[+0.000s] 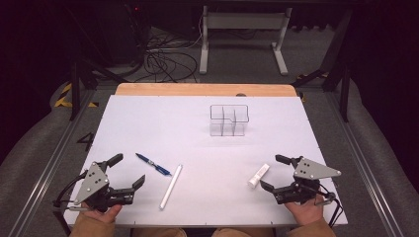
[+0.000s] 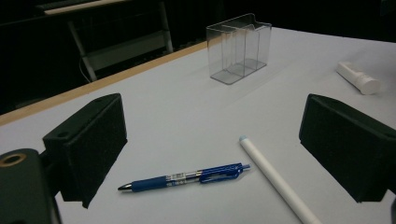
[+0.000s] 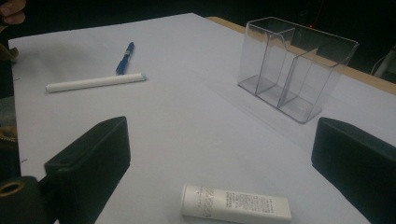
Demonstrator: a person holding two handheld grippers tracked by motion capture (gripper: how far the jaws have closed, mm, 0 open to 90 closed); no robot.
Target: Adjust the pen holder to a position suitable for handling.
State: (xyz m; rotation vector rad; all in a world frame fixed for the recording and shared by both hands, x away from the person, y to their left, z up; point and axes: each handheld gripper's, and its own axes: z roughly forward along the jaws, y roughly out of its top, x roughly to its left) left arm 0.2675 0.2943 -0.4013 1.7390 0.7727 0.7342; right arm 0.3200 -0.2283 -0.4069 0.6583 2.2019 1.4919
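A clear plastic organiser [image 1: 229,120] with several compartments stands empty toward the far middle of the white table [image 1: 168,116]; it also appears as the organiser [image 2: 239,46] and the organiser [image 3: 295,65]. A blue pen [image 1: 152,164] and a long white stick [image 1: 171,186] lie at the near left, just right of my left gripper [image 1: 129,170], which is open and empty. In the left gripper view the pen [image 2: 184,177] and stick [image 2: 278,179] lie between the jaws. A small white tube [image 1: 259,175] lies beside my right gripper [image 1: 274,172], open and empty, with the tube [image 3: 236,204] low between its jaws.
A wooden strip [image 1: 205,89] runs along the table's far edge. Beyond it stand a white frame [image 1: 244,34] and loose cables [image 1: 165,61] on the floor. Metal rails [image 1: 47,163] flank the table on both sides.
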